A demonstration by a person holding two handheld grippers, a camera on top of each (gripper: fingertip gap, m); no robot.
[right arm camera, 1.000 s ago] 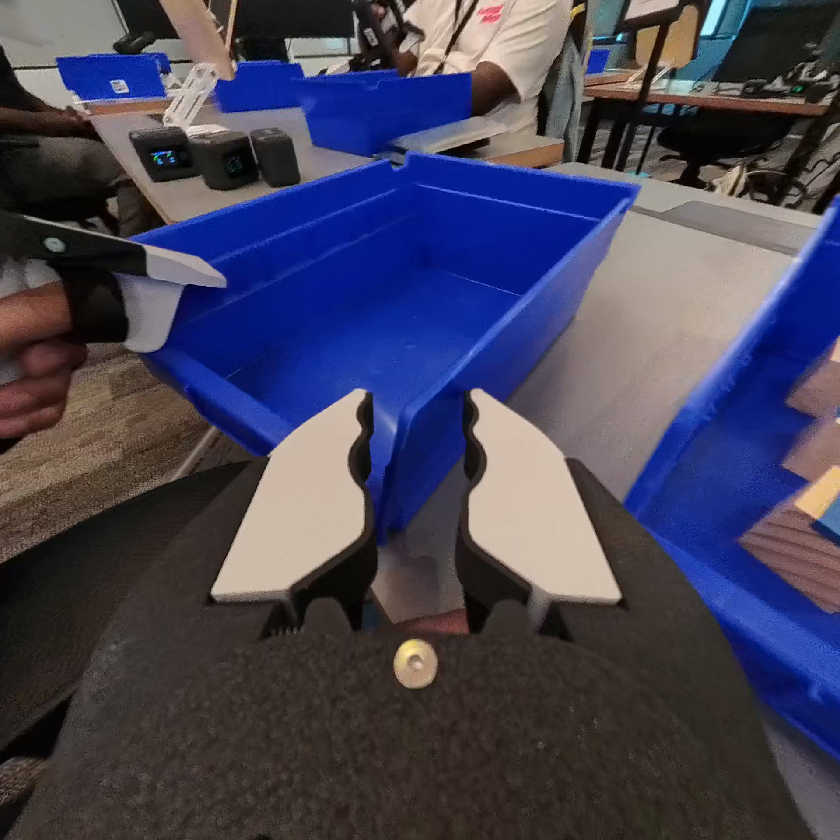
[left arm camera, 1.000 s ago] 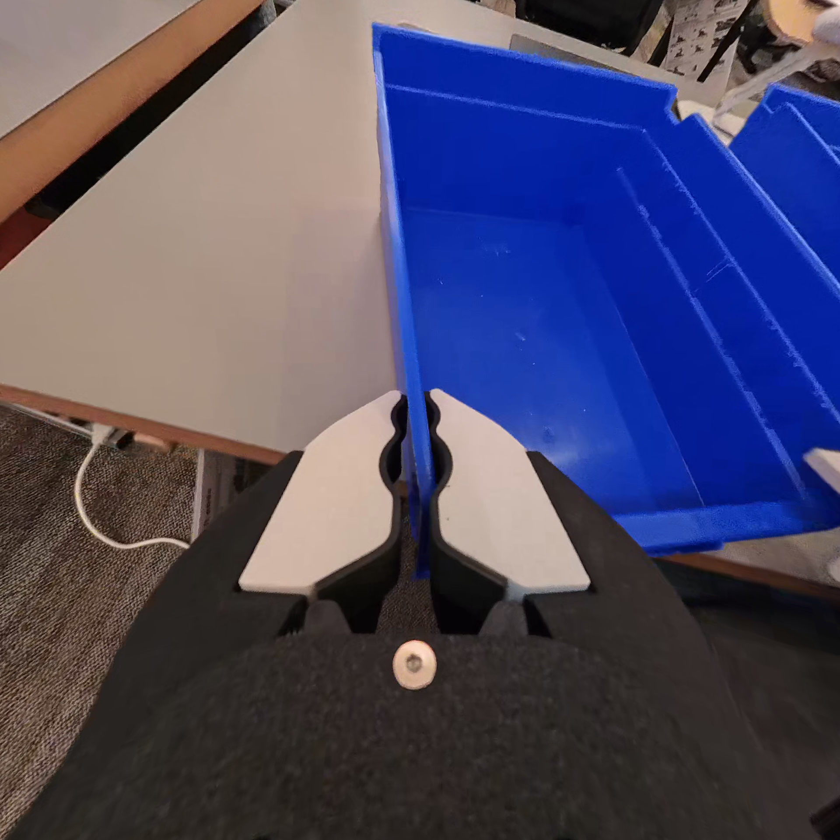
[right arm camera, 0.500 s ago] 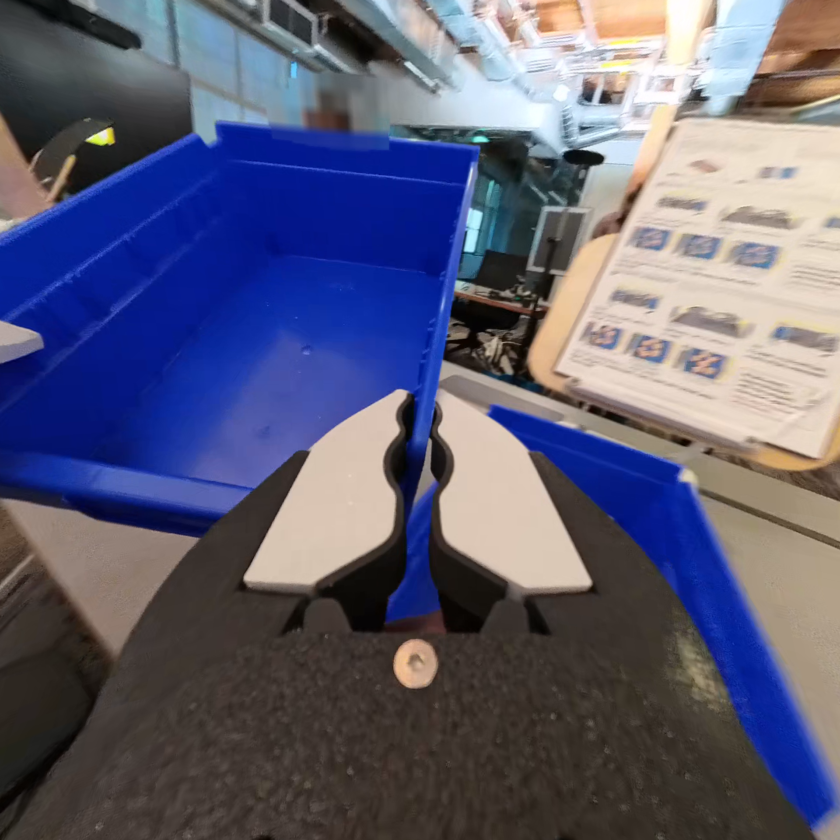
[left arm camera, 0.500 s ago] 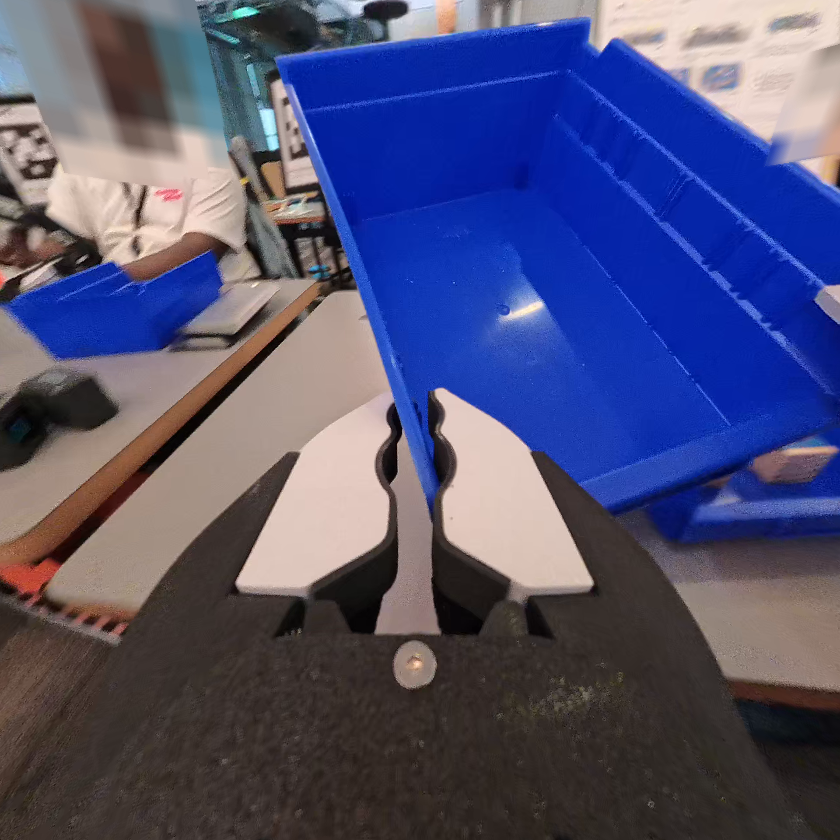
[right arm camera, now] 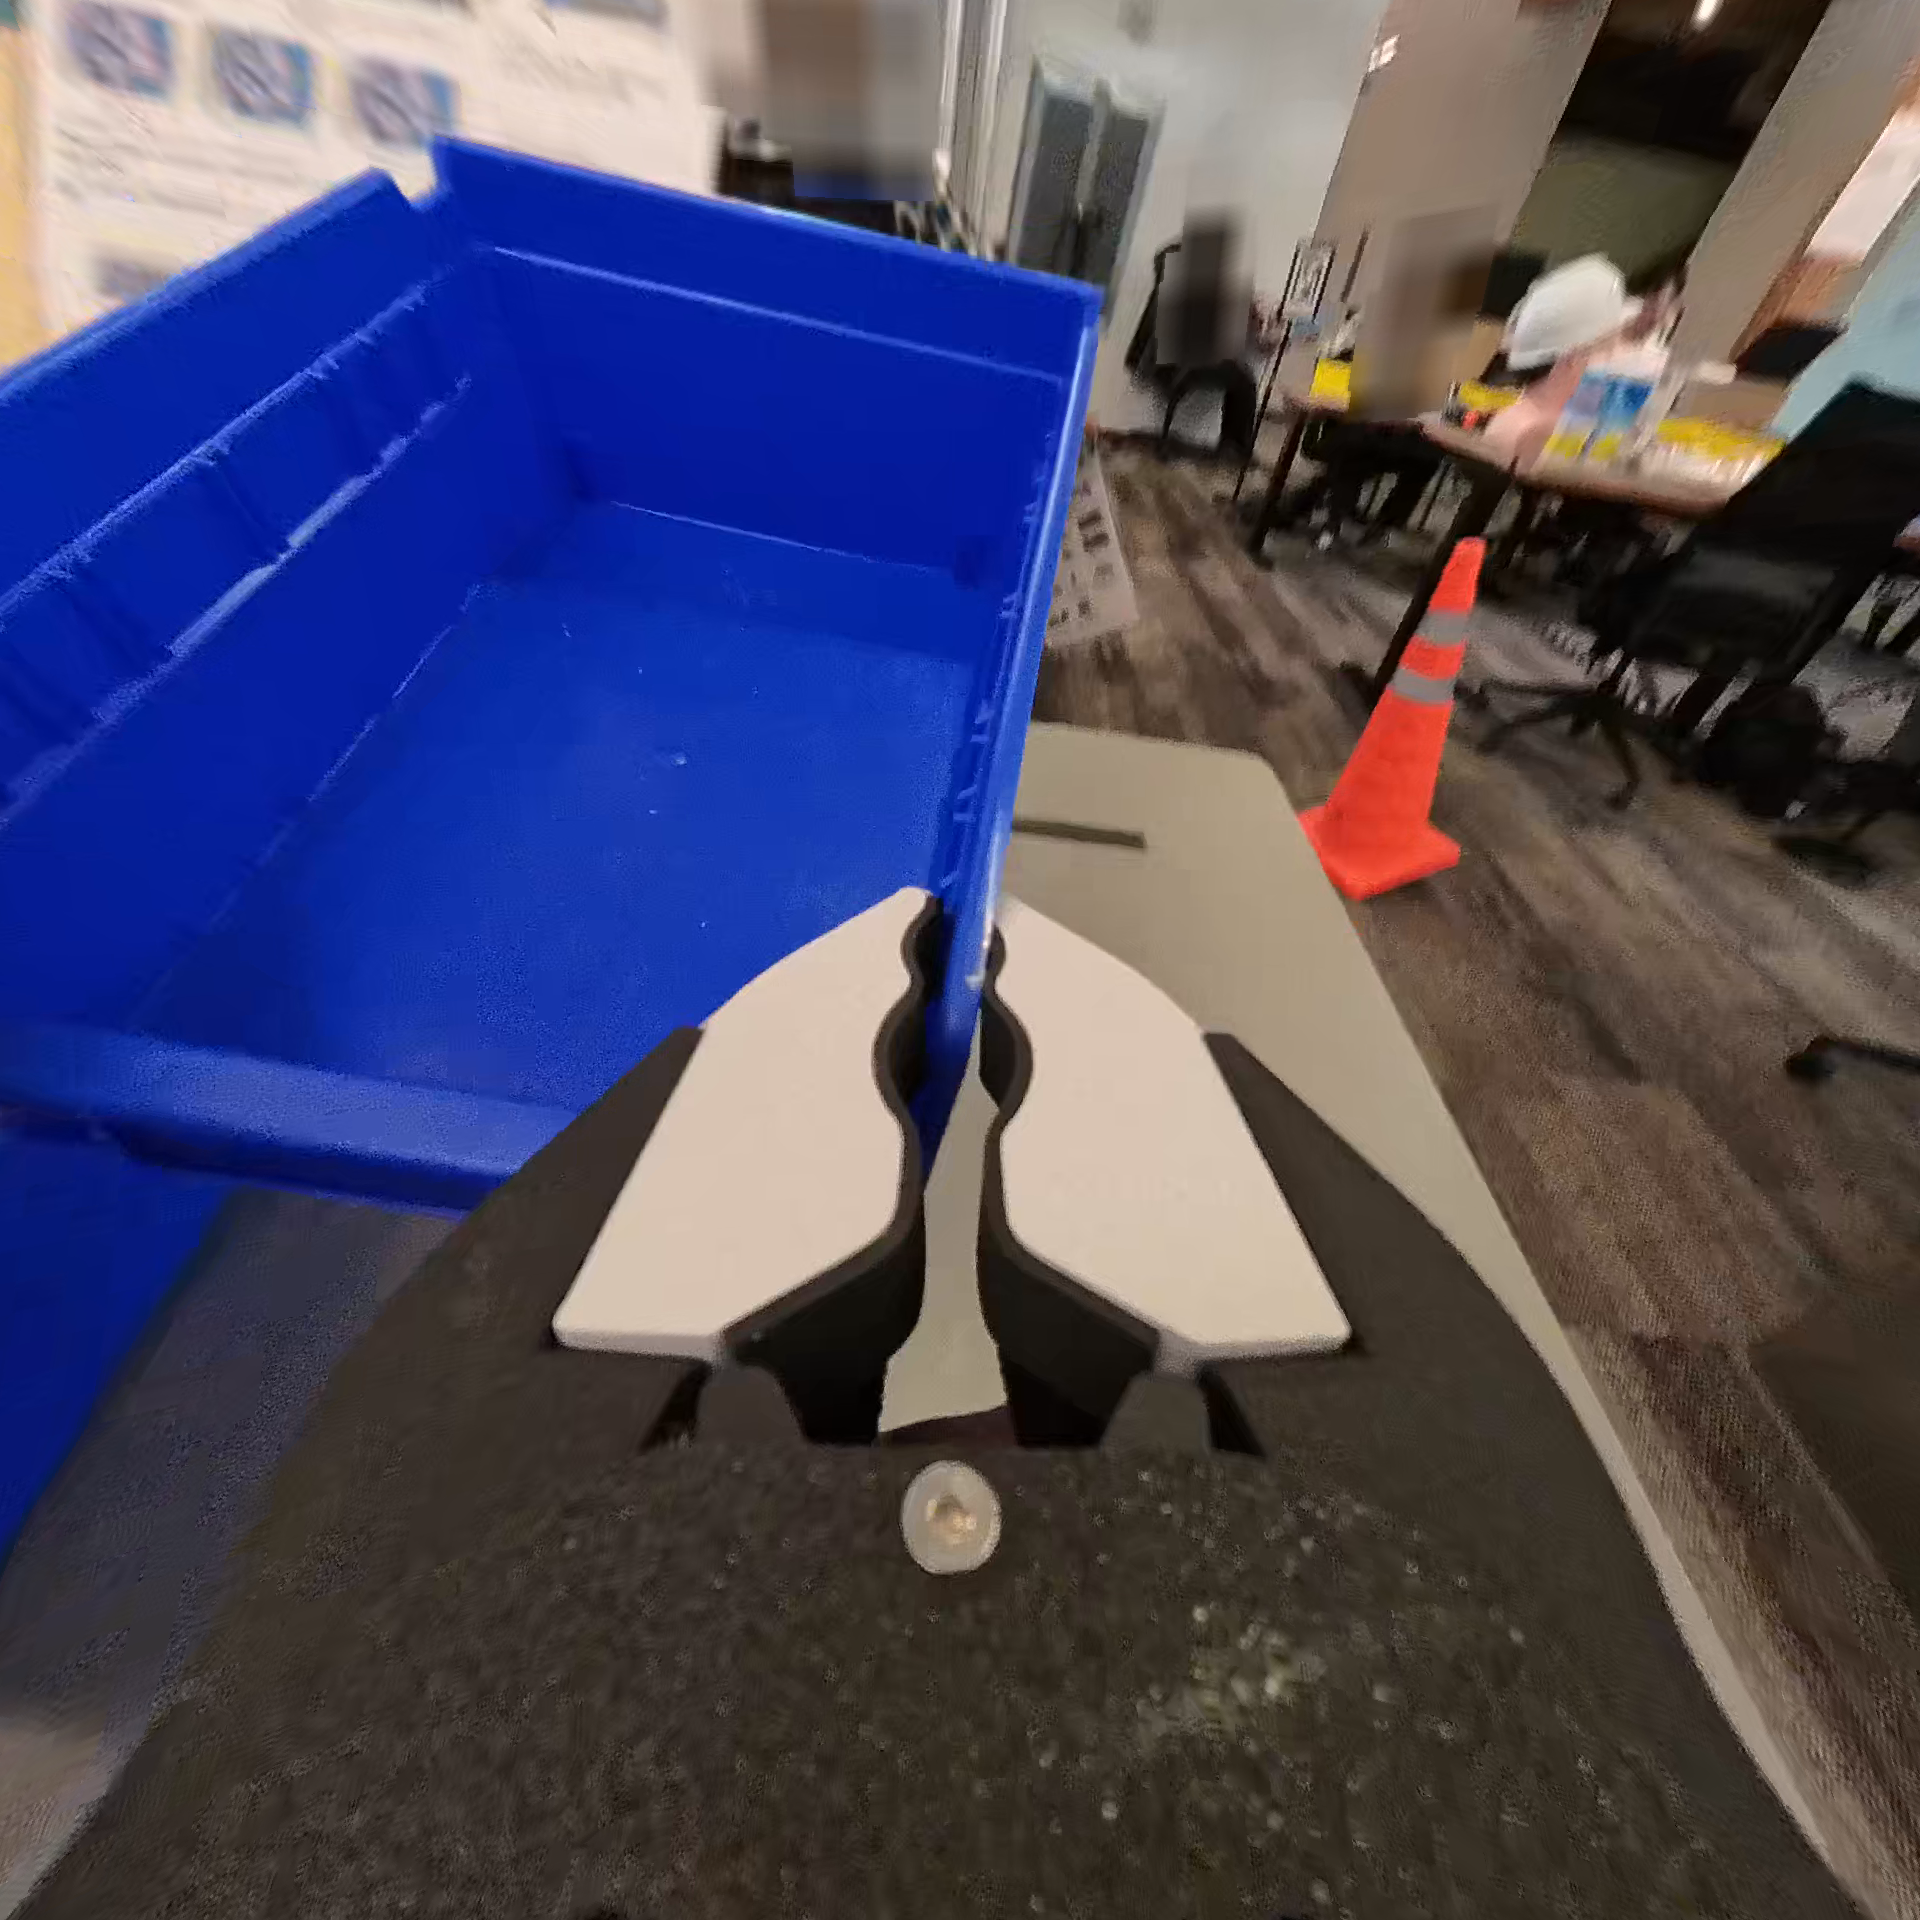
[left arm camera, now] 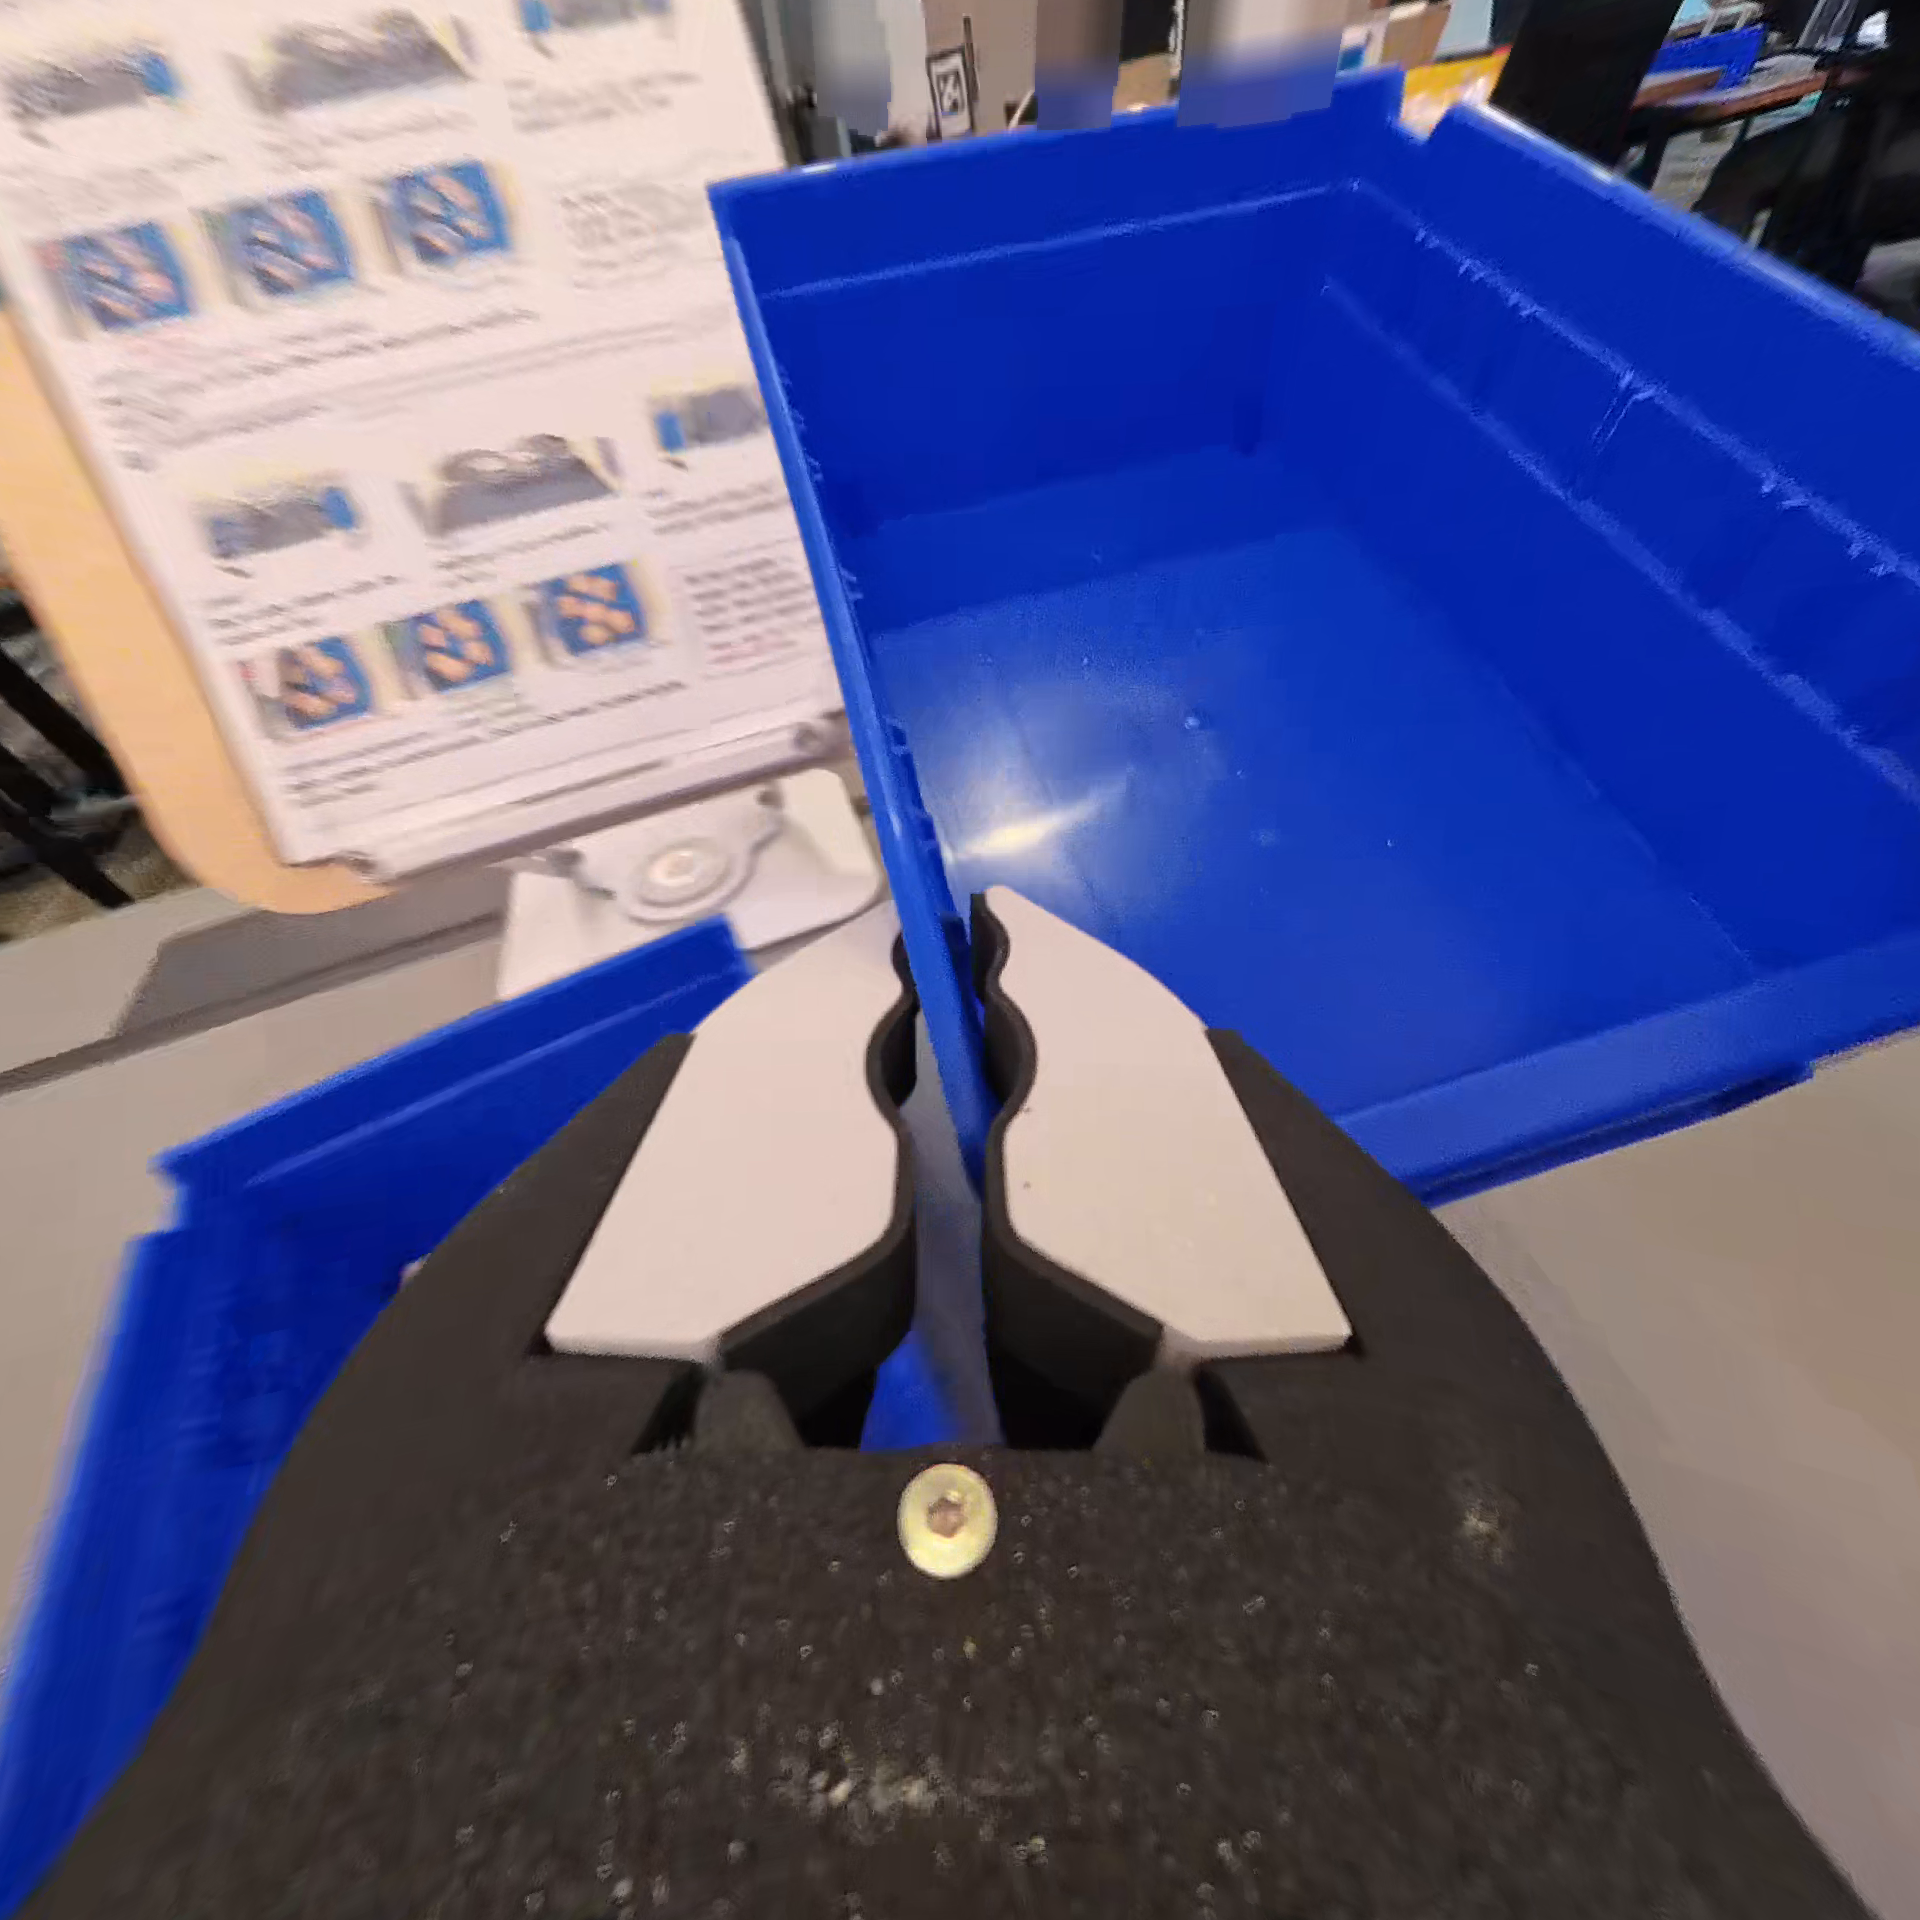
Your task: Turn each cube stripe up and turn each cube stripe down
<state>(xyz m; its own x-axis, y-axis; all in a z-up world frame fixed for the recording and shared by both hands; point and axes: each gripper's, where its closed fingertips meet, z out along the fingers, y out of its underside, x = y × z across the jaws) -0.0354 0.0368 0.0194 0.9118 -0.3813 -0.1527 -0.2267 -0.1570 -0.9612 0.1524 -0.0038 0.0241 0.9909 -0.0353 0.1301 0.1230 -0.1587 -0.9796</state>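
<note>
An empty blue plastic bin (left arm camera: 1351, 779) is held in the air between my two grippers. My left gripper (left arm camera: 940, 925) is shut on the bin's left side wall. My right gripper (right arm camera: 961, 925) is shut on the right side wall of the same bin (right arm camera: 571, 779). The bin is tilted and hangs above the grey table (left arm camera: 1662, 1351). No cubes show in either view. A second blue bin (left arm camera: 343, 1195) sits on the table below and left of my left gripper; its inside is hidden.
A white instruction sheet on a tan board (left arm camera: 416, 416) stands on a white stand (left arm camera: 686, 873) behind the second bin. The table's right edge (right arm camera: 1455, 1143) drops to the floor, where an orange cone (right arm camera: 1403, 748) stands. Desks and chairs lie farther back.
Both grippers lifted the empty bin off the table and swung it to the right over the last second. The right gripper closed on its wall. The views now face the instruction sheet and the cone.
</note>
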